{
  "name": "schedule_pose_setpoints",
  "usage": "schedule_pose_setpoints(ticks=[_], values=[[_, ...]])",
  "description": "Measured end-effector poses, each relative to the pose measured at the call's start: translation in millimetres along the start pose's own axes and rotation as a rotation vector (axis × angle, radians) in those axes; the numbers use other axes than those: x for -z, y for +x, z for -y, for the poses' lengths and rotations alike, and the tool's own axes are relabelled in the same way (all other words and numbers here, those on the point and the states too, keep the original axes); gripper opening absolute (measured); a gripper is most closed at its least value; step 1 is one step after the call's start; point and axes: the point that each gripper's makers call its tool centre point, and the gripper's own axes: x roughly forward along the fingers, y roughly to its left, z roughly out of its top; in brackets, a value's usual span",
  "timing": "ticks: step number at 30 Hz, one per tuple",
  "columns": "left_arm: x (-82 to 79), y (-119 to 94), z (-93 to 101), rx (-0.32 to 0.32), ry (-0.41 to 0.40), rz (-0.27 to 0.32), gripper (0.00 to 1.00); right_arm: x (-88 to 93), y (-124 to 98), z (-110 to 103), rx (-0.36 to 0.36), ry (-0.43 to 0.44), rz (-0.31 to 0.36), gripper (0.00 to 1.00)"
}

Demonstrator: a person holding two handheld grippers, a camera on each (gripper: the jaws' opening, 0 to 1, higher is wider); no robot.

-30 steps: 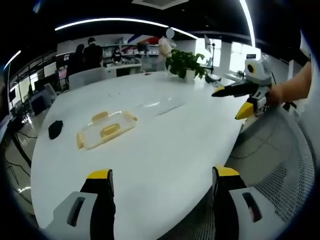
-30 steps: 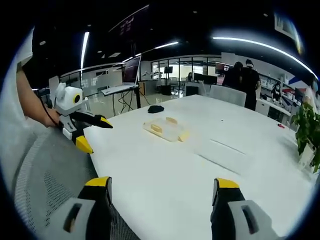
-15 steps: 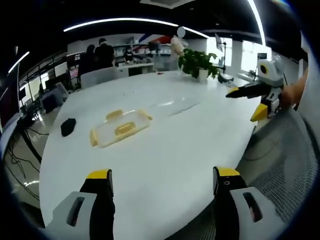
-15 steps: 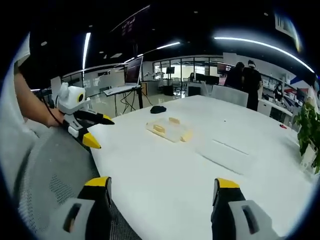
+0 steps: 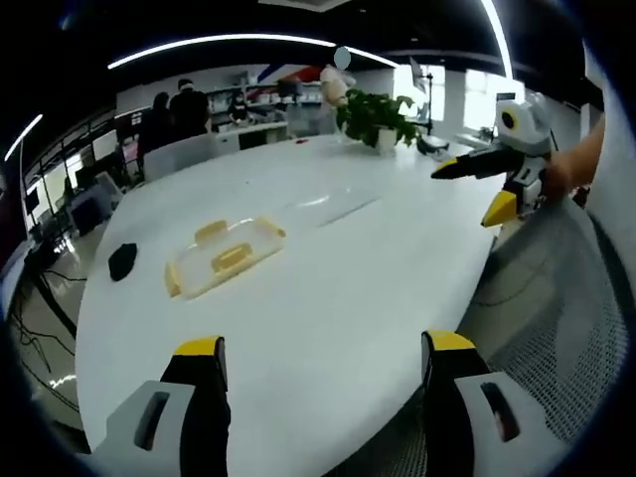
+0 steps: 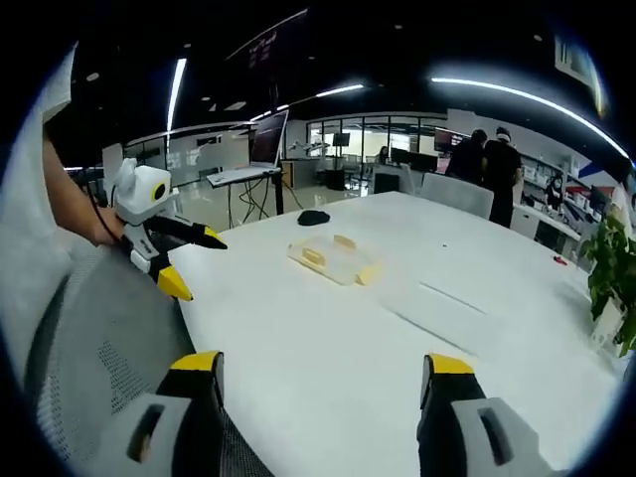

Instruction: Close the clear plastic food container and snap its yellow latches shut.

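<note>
White table (image 5: 328, 288); clear container (image 5: 223, 255) lies well ahead of left gripper (image 5: 318, 383) and right gripper (image 6: 318, 383), both spread wide, empty.

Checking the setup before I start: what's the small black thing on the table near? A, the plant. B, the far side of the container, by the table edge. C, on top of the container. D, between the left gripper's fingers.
B: the black object lies by the table edge, beyond the container, apart from it.

Open-plan office, long white table (image 5: 328, 288), monitors (image 6: 269, 137), mesh chair (image 6: 99, 368)
</note>
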Motion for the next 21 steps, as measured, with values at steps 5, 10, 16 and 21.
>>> schedule_pose_setpoints(ticks=[5, 10, 16, 21], values=[[-1.9, 0.8, 0.3, 0.02, -0.022, 0.008, 0.79, -0.5, 2.8, -2.0, -0.007, -0.013, -0.016, 0.81], [-8.1, 1.4, 3.0, 0.036, 0.003, 0.005, 0.78, 3.2, 6.3, -8.6, -0.044, -0.029, -0.048, 0.79], [-9.3, 6.7, 2.3, 0.06, 0.02, -0.003, 0.77, -2.0, 10.7, -10.6, -0.066, -0.059, -0.054, 0.74], [-10.5, 11.6, 0.0, 0.081, 0.028, -0.011, 0.76, -2.7, 19.2, -9.3, -0.076, -0.067, -0.064, 0.73]])
